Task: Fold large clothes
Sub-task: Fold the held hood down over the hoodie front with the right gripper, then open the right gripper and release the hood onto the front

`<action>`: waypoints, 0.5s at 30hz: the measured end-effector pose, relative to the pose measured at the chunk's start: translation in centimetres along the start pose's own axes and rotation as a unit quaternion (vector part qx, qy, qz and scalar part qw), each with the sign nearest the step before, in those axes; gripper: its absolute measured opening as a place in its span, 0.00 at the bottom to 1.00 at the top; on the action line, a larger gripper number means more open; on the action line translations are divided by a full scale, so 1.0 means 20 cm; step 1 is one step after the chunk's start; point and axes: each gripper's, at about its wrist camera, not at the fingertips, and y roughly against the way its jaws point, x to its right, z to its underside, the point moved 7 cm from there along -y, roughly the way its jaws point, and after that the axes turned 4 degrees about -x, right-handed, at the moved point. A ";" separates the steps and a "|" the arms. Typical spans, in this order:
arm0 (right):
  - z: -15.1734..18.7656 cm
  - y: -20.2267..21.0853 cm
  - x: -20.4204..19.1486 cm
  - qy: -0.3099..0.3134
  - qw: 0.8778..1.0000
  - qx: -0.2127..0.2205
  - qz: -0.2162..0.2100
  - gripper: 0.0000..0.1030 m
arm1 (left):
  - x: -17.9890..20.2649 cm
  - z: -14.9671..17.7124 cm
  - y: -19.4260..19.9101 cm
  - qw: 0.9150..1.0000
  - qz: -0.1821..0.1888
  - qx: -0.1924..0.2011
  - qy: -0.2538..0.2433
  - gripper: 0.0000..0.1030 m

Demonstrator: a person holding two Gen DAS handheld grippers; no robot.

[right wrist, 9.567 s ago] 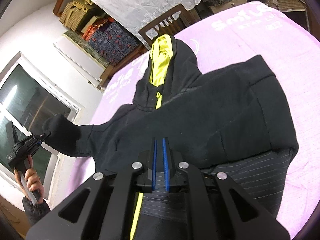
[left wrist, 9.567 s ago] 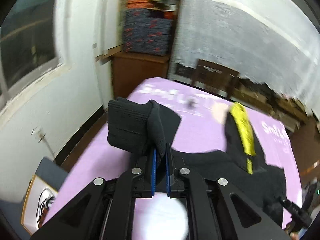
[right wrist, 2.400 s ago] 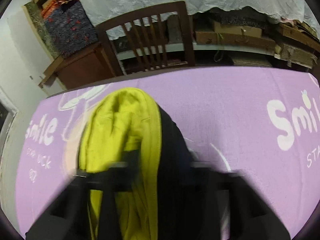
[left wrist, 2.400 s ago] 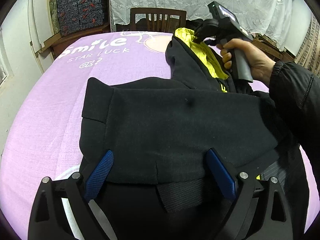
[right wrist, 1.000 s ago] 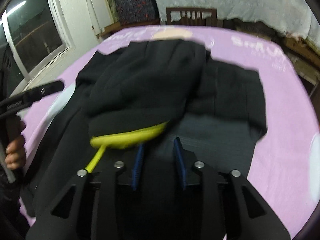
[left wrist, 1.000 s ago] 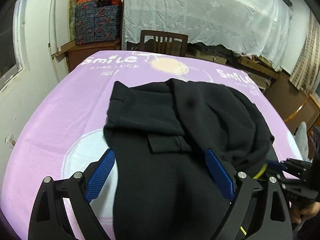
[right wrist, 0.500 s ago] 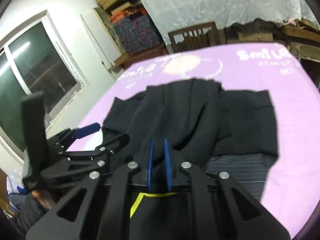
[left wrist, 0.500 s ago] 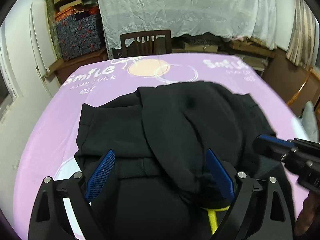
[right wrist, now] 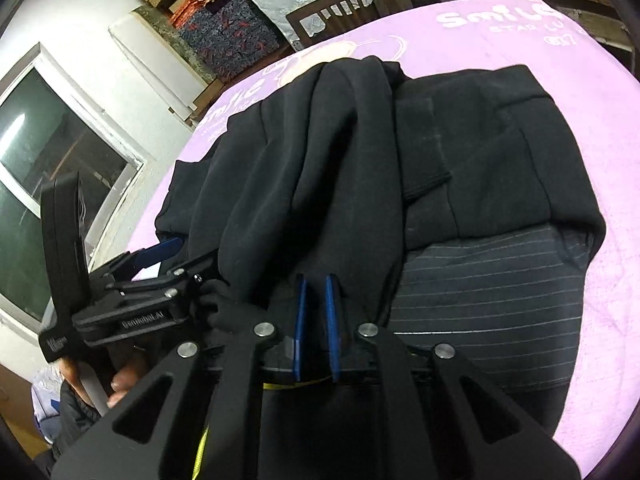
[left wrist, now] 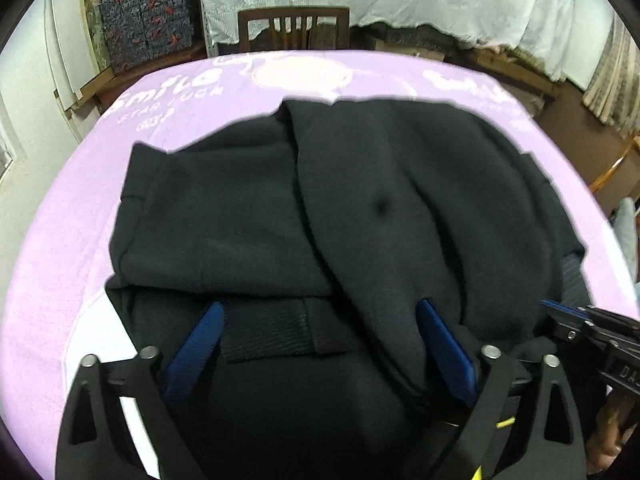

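Garment (left wrist: 248,216): a black hooded jacket is shown lying partly folded on the purple-covered surface (left wrist: 80,184), with its sleeves laid across the body and the hood (left wrist: 420,208) turned down over the middle. A grey pinstriped lining (right wrist: 492,300) is exposed at the near right edge, and a yellow trim (right wrist: 296,383) is visible at the near hem. The left claw (left wrist: 316,344) is held with its blue pads (left wrist: 200,338) wide apart above the near part of the jacket, nothing being pressed between them. The right claw (right wrist: 316,320) is seen with its pads drawn almost together, having just been closing; whether any cloth is pinched between them cannot be told. A hand (right wrist: 120,380) is seen on the left claw's handle. A wooden chair (left wrist: 294,30) is placed beyond the far edge of the surface.
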 end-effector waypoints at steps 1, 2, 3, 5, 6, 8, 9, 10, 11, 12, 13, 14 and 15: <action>-0.02 0.04 -0.02 0.003 1.000 0.011 -0.011 0.08 | -0.01 -0.03 0.05 1.000 0.001 0.012 0.000 0.87; -0.04 0.08 -0.04 0.010 1.000 0.021 -0.014 0.09 | -0.01 -0.06 0.08 1.000 0.002 0.024 -0.002 0.87; -0.07 0.11 -0.06 0.015 0.999 0.032 -0.014 0.11 | -0.01 -0.09 0.12 0.999 0.005 0.035 -0.002 0.87; -0.17 0.15 -0.08 0.022 0.999 0.047 -0.006 0.11 | -0.01 -0.19 0.17 0.998 0.019 0.054 -0.001 0.87; -0.22 0.14 -0.08 0.020 0.999 0.048 -0.005 0.11 | 0.00 -0.22 0.17 0.998 0.021 0.055 -0.001 0.87; -0.33 0.11 -0.07 0.010 0.999 0.054 -0.003 0.11 | 0.02 -0.29 0.13 0.998 0.016 0.058 -0.001 0.87; -0.37 0.10 -0.06 0.007 0.998 0.059 -0.004 0.11 | 0.02 -0.31 0.09 0.998 0.013 0.056 0.001 0.87; -0.41 0.08 -0.04 0.003 0.998 0.066 -0.003 0.11 | 0.02 -0.32 0.04 0.999 0.009 0.048 0.004 0.87; -0.44 0.06 -0.02 -0.005 0.998 0.070 -0.001 0.11 | 0.02 -0.33 -0.01 0.999 0.005 0.040 0.005 0.87; -0.47 0.02 0.01 -0.016 0.998 0.068 -0.002 0.11 | 0.02 -0.34 -0.06 0.999 -0.001 0.033 0.005 0.85; -0.48 -0.01 0.03 -0.026 0.998 0.065 -0.005 0.11 | 0.01 -0.34 -0.12 1.000 -0.015 0.022 0.003 0.83; -0.48 -0.05 0.07 -0.041 0.997 0.057 -0.015 0.11 | 0.00 -0.34 -0.17 1.000 -0.026 0.013 0.002 0.83; -0.47 -0.09 0.10 -0.053 0.997 0.050 -0.022 0.10 | -0.02 -0.33 -0.21 1.000 -0.031 0.005 0.003 0.83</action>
